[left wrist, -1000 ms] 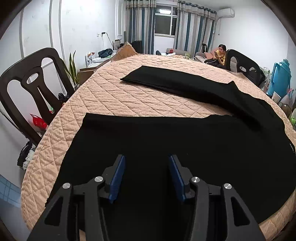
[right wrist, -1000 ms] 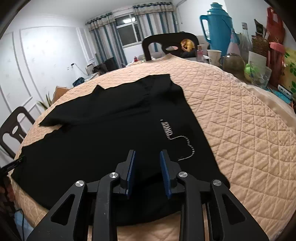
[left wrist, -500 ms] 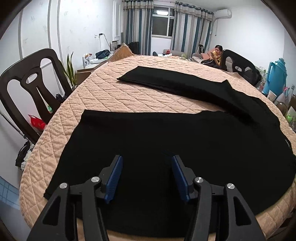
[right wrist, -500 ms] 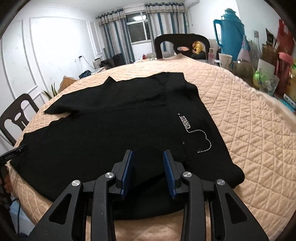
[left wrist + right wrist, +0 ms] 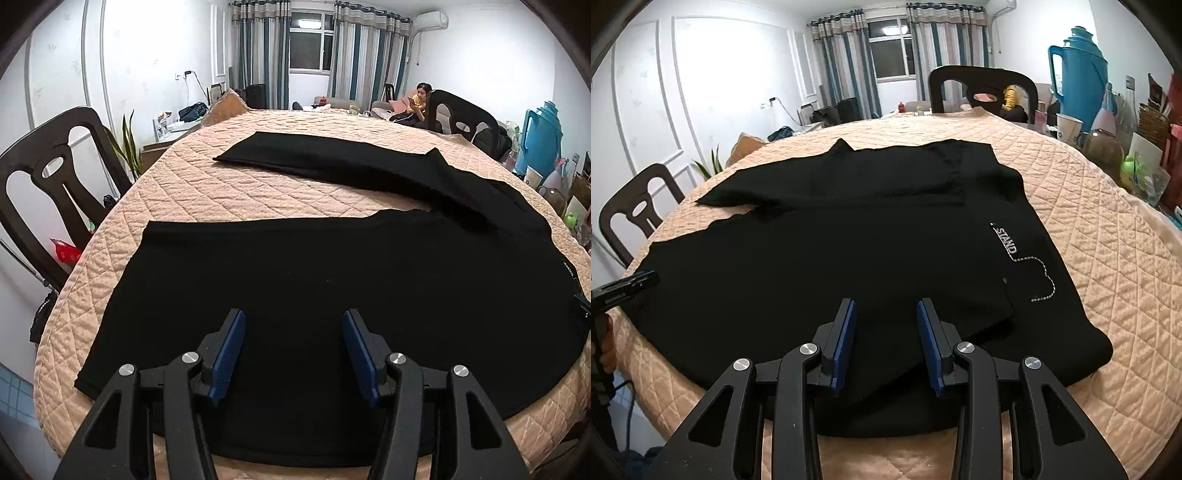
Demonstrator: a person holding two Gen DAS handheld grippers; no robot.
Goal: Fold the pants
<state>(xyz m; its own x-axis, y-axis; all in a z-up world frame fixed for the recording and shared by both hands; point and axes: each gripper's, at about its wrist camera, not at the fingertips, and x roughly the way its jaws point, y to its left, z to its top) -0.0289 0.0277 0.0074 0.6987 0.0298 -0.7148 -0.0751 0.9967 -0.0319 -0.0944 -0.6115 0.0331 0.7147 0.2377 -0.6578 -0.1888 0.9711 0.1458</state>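
Black pants [image 5: 332, 266] lie spread flat on a round table with a quilted peach cover [image 5: 229, 192]. One leg lies near me, the other [image 5: 332, 158] stretches across the far side. In the right wrist view the pants [image 5: 831, 251] show white "STAND" lettering [image 5: 1006, 240] near the waist end. My left gripper [image 5: 293, 325] is open and empty, held above the near leg. My right gripper [image 5: 886, 314] is open and empty, held above the near edge by the waist. The left gripper also shows at the left edge of the right wrist view [image 5: 624, 286].
Dark chairs stand at the left [image 5: 48, 184] and far side [image 5: 458, 122] of the table. A blue thermos [image 5: 1078, 74], cups and bottles crowd the table's right edge [image 5: 1126, 158]. A person [image 5: 419, 101] sits far back.
Both grippers have pulled back and risen from the pants, so more of the near table edge shows. The right gripper's jaws have opened wider.
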